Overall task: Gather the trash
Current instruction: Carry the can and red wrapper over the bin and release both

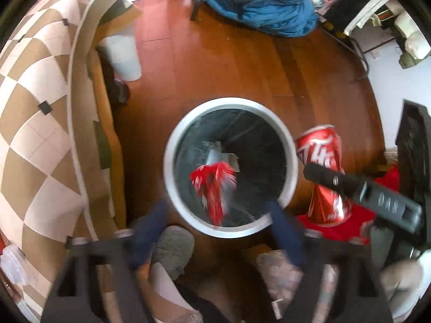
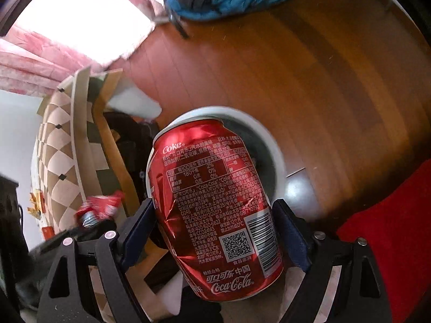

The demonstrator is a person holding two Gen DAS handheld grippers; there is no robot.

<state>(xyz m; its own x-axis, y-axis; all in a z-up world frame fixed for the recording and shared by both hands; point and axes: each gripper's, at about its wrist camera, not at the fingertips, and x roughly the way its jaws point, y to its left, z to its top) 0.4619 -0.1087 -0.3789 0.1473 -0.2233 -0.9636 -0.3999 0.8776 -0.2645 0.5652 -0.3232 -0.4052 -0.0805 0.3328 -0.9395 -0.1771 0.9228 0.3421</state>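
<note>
Bin (image 1: 172, 161) mid-frame, black liner; crushed can (image 1: 214, 188) blurred inside w/ grey scrap; left gripper (image 1: 218, 231) spread wide, empty; right gripper (image 2: 214, 231) clamped on coke can (image 2: 215, 215).

Daylight came from a blown-out white window (image 2: 80, 18) at the upper left of the right wrist view, washing out the pink curtain (image 2: 35, 62) beside it. The polished red-brown wooden floor (image 1: 229, 62) carried soft glare. Both fisheye views bent hard at the edges, with dark corners. In the left wrist view a crushed red drink can (image 1: 215, 188) over the round white-rimmed bin (image 1: 172, 145) was smeared by motion blur. The dented red cola can (image 2: 215, 210) in the right wrist view was sharp, its print legible, with bright glints
</note>
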